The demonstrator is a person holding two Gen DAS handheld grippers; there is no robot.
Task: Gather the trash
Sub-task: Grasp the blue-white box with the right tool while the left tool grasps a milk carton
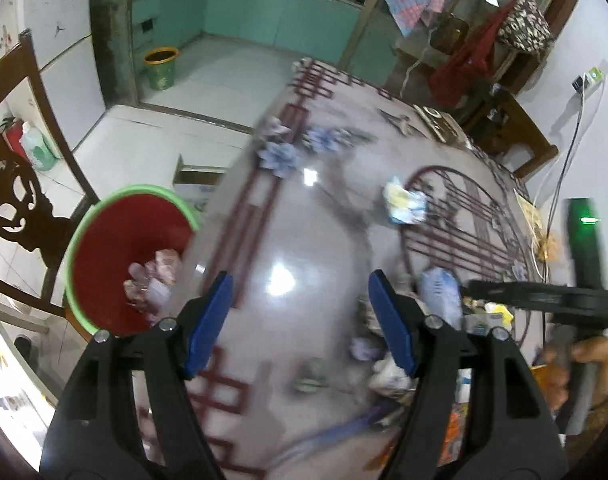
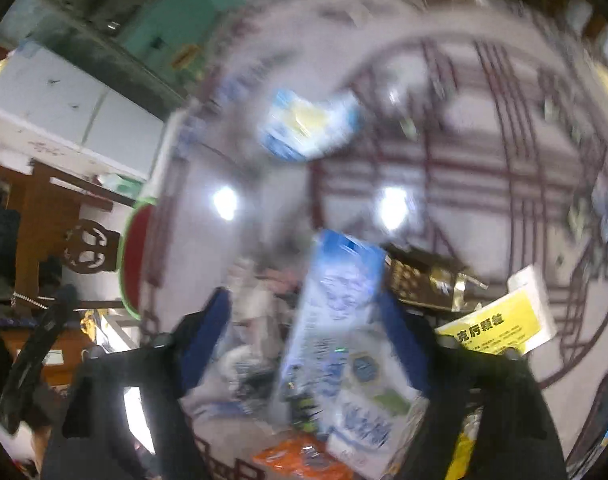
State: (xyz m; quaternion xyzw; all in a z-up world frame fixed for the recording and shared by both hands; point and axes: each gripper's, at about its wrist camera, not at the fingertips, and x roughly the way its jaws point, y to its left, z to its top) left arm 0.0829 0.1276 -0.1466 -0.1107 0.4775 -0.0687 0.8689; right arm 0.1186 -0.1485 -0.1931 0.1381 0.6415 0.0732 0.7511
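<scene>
My left gripper point(image 1: 299, 280) hangs open and empty over the glossy patterned table point(image 1: 279, 240). A red bin with a green rim point(image 1: 123, 248), holding pinkish scraps, stands just off the table's left edge beside it. A crumpled blue, white and yellow wrapper point(image 1: 404, 204) lies further out on the table. My right gripper point(image 2: 304, 296) points down over a trash pile. A blue-and-white milk carton point(image 2: 336, 320) stands between its blue fingers, against the right one, with a gap on the left. That view is blurred. The same carton point(image 1: 440, 292) shows by the right gripper's black body point(image 1: 544, 302).
A yellow medicine box point(image 2: 504, 324), a dark gold packet point(image 2: 424, 280) and an orange wrapper point(image 2: 299, 460) lie around the carton. A carved wooden chair point(image 1: 11, 200) stands behind the red bin. A yellow-green pail point(image 1: 159, 68) sits on the far floor. A hand point(image 1: 596, 356) grips the right handle.
</scene>
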